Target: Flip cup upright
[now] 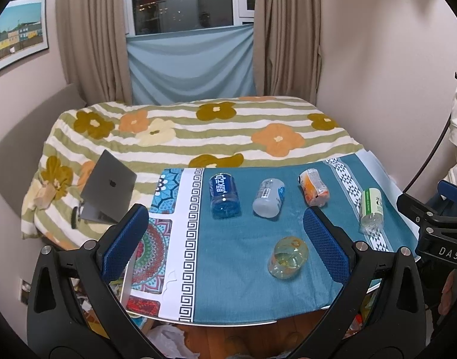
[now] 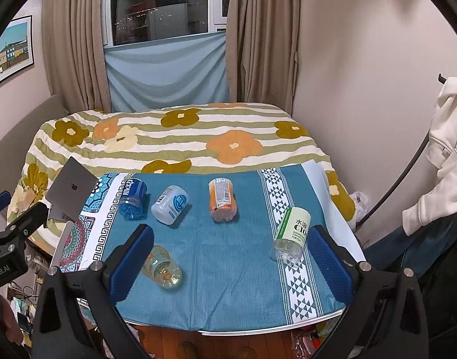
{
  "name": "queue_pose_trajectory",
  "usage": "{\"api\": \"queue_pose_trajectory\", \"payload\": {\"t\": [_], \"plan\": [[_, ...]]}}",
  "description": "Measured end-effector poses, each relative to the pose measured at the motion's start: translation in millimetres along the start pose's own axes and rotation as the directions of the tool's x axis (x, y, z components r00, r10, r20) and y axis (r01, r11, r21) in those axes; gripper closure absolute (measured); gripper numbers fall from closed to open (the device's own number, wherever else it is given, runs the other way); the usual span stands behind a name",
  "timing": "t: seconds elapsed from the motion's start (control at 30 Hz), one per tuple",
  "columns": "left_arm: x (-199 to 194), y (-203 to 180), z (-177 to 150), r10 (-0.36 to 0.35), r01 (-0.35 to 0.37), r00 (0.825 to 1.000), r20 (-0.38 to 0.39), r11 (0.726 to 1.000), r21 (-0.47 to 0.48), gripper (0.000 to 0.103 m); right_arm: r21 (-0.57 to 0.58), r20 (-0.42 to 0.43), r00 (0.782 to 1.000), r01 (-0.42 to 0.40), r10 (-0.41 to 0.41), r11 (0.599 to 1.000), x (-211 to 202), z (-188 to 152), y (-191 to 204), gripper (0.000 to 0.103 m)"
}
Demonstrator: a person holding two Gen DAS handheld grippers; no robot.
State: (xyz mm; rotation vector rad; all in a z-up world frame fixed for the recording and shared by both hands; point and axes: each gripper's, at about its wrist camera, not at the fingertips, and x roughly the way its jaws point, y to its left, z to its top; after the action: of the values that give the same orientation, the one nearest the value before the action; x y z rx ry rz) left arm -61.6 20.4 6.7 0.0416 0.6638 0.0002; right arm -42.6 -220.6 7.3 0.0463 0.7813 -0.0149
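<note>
Five cut-bottle cups lie on their sides on a teal cloth-covered table [image 1: 234,284]. A blue cup [image 1: 224,196], a white-grey cup [image 1: 269,197], an orange cup [image 1: 313,191] and a green-white cup [image 1: 371,206] form a far row. A clear yellowish cup [image 1: 287,257] lies nearer. My left gripper [image 1: 225,239] is open and empty, above the table's near edge, with the yellowish cup between its fingers. My right gripper [image 2: 231,260] is open and empty. The yellowish cup [image 2: 162,267] lies by its left finger and the green-white cup [image 2: 291,234] by its right finger.
A bed with a flowered blanket [image 1: 198,131] stands behind the table, with a grey laptop [image 1: 109,187] on it at the left. Curtains and a window are at the back. White clothing [image 2: 446,155] hangs at the right. Clutter lies on the floor below the table.
</note>
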Motion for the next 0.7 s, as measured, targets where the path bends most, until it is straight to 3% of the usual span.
{"api": "queue_pose_trajectory", "payload": {"t": [0.7], "plan": [[-7.4,4.8,-3.2,0.013,-0.013,1.000,0.024,1.000,-0.002,0.000,-0.007,0.015,1.000,-0.010,0.010,1.000,-2.9,2.0,2.1,0.000]]}}
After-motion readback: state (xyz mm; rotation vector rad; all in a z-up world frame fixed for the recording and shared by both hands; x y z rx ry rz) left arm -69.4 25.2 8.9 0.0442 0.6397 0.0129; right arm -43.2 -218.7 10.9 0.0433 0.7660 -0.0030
